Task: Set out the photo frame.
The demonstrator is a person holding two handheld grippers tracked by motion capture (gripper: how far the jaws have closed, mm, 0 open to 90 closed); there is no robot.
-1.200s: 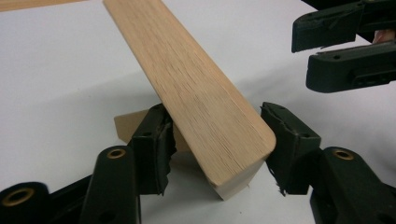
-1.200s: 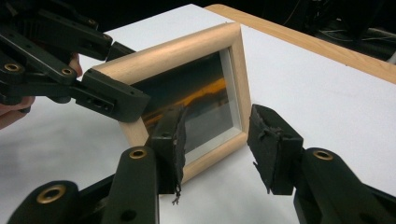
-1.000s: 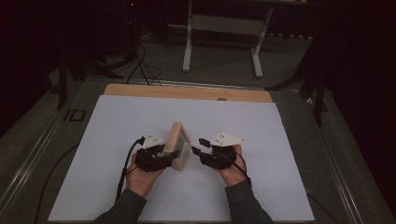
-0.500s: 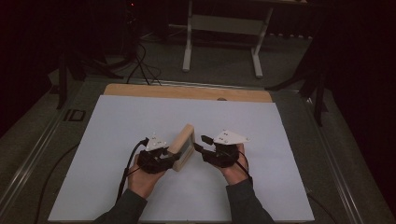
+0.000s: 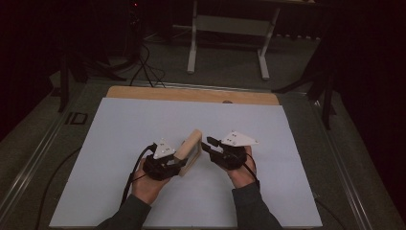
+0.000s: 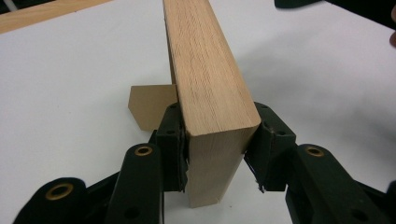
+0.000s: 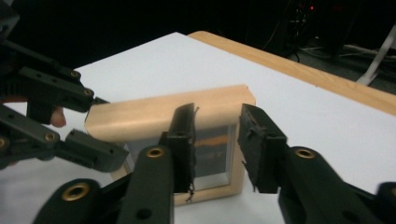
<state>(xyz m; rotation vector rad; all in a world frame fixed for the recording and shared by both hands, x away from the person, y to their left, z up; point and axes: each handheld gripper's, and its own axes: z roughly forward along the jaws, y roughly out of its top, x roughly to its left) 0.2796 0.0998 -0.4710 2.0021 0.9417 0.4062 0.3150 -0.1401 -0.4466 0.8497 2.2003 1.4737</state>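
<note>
Holding the light wooden picture frame with a glass front (image 5: 190, 151) upright on the white table sheet (image 5: 115, 129), you have your left gripper (image 5: 178, 164) clamped across the frame's thick edge near one corner. In the left gripper view the pads (image 6: 175, 144) press both faces of the wood (image 6: 210, 93), and a small brown cardboard stand flap (image 6: 149, 105) sticks out behind, resting on the sheet. Those jaws have just been closing onto the wood and now sit firm on it.

The frame stands on edge at the middle of the table, tilted a bit, between your two hands.

Your right gripper (image 5: 207, 143) sits just beside the frame's right side. In the right gripper view the fingers (image 7: 254, 135) stand apart in front of the glass pane (image 7: 212, 149), pressing on nothing. They have just been closing, with nothing between them, it seems.

My read: the frame is picked up and steadied, so the one-handed grip is done. Left to do is the right side's part, likely taking the far edge or working the back stand. Beyond the sheet the bare wooden table edge (image 5: 191, 94) stays untouched.
</note>
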